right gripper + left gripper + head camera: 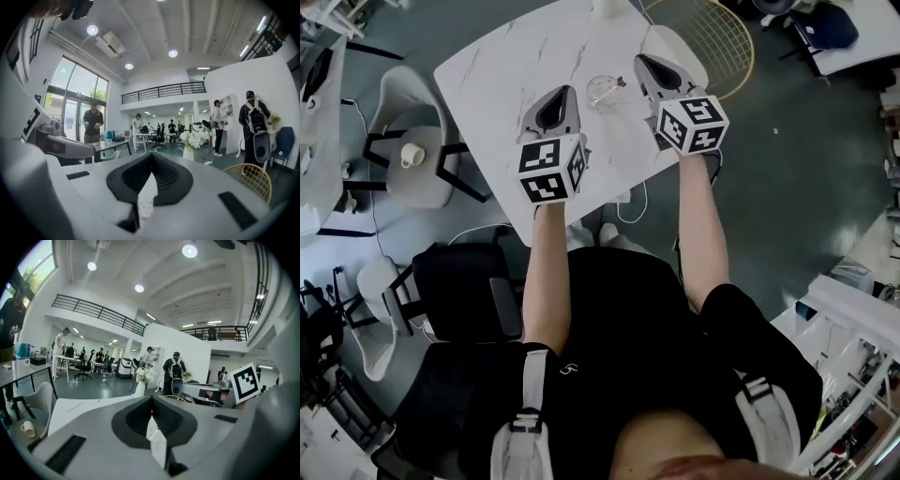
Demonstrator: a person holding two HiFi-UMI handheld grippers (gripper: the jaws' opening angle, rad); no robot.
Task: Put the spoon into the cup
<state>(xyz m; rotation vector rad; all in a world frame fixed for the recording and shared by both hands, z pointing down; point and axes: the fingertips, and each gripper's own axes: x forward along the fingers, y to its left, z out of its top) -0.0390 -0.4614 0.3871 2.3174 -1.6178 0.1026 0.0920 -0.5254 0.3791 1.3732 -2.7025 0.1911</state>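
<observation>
Though spoon direction unreadable, cup (605, 92) sits on table (502, 70).

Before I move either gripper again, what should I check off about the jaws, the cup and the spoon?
1. Left gripper jaws together, nothing between them: ok.
2. Right gripper jaws together, nothing between them: ok.
3. Glass cup on the white table, between the two grippers: ok.
4. Both grippers apart from the cup in the head view: ok.
5. Spoon inside the cup: cannot tell; the cup is too small in the head view and out of both gripper views.
</observation>
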